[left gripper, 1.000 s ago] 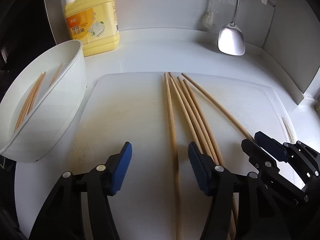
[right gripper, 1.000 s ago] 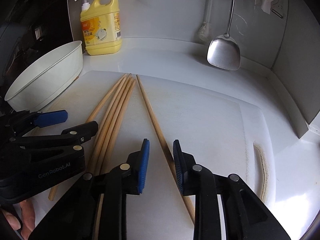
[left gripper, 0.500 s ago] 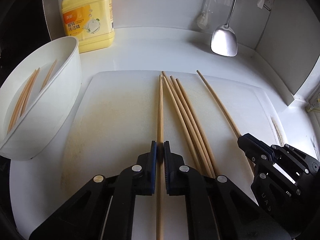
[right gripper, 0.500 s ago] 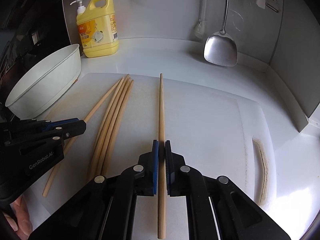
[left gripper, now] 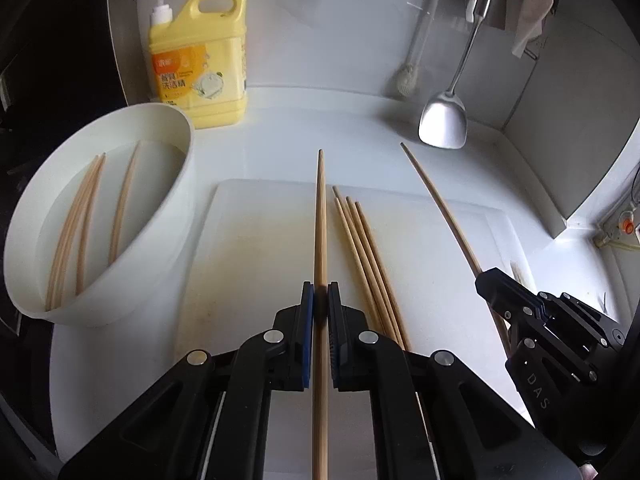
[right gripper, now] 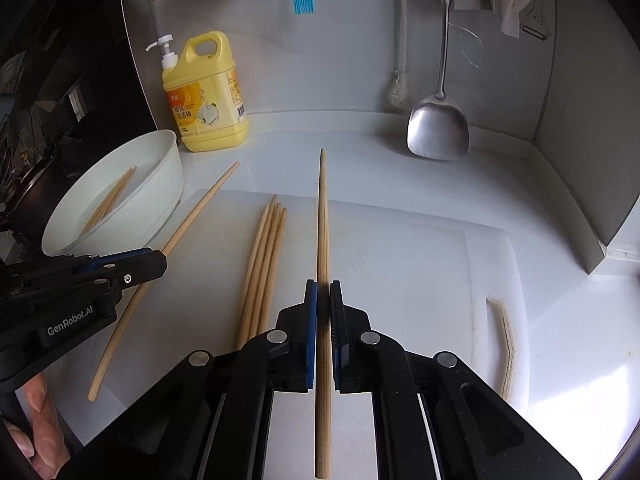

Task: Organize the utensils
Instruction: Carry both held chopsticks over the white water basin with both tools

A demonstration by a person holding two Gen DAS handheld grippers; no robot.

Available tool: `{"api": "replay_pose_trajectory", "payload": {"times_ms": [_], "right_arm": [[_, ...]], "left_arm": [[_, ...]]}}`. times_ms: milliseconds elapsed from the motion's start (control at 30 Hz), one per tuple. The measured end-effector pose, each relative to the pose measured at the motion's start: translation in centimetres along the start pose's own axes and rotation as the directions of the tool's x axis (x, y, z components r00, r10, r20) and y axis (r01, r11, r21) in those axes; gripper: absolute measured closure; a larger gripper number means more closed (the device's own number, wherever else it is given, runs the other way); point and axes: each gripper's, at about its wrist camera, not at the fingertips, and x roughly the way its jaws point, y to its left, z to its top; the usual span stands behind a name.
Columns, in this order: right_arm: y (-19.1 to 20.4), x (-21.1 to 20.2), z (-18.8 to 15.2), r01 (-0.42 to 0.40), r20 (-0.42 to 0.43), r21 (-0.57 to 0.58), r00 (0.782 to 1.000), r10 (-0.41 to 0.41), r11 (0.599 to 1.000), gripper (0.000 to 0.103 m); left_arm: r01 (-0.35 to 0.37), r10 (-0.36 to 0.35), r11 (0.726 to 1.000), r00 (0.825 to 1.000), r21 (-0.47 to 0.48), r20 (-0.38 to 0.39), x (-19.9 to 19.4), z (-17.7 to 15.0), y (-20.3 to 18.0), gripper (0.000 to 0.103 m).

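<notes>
the white desk [left gripper: 320, 120] runs back to the wall, and on it lies my pale cutting board [left gripper: 256, 256], stained yellow near its middle. at the left edge of the board sits a white bowl [left gripper: 168, 216] with a few chopsticks lying inside it [left gripper: 86, 216]. behind the bowl stands a yellow soap jug [left gripper: 200, 60] with a pump top, and a steel spatula [left gripper: 443, 124] hangs against the back wall to the right. my left tool [left gripper: 320, 300] is clamped on one chopstick [left gripper: 321, 216], which points straight ahead and is held clear of the board. my right tool [right gripper: 323, 300] is likewise pinched tight on a second chopstick [right gripper: 323, 216], also off the board. between the two held sticks, four loose chopsticks [left gripper: 360, 248] lie together on the board, side by side and touching. my fingers [right gripper: 40, 428] show at the lower left of the right view, behind the left tool.
</notes>
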Motion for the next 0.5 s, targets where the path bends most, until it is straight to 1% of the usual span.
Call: {"api": "replay_pose_trajectory", "payload": {"times_ms": [133, 233, 367, 433, 500], "right_arm": [[1.9, -1.6, 2.4, -0.040, 0.030, -0.030, 0.999, 0.041, 0.999, 0.097], [4.4, -2.0, 4.4, -0.071, 0.041, -0.061, 0.996, 0.074, 0.996, 0.097], [8.7, -1.0, 7.2, -0.124, 0.038, -0.071, 0.991, 0.126, 0.990, 0.097], [11.3, -0.2, 8.6, -0.156, 0.041, -0.070, 0.986, 0.159, 0.985, 0.097], [14.3, 0.9, 9.9, -0.162, 0.040, -0.088, 0.985, 0.166, 0.983, 0.097]], "left_arm": [[-0.025, 0.026, 0.999, 0.999, -0.032, 0.031, -2.9, 1.7, 1.7, 0.096], [-0.042, 0.047, 0.996, 0.997, -0.081, 0.061, -5.1, 3.0, 4.4, 0.096], [-0.073, 0.087, 0.987, 0.992, -0.143, 0.092, -7.3, 4.6, 9.5, 0.096], [-0.092, 0.109, 0.984, 0.988, -0.155, 0.105, -7.8, 5.5, 12.2, 0.096], [-0.100, 0.119, 0.981, 0.987, -0.168, 0.109, -7.8, 6.2, 15.5, 0.096]]}}
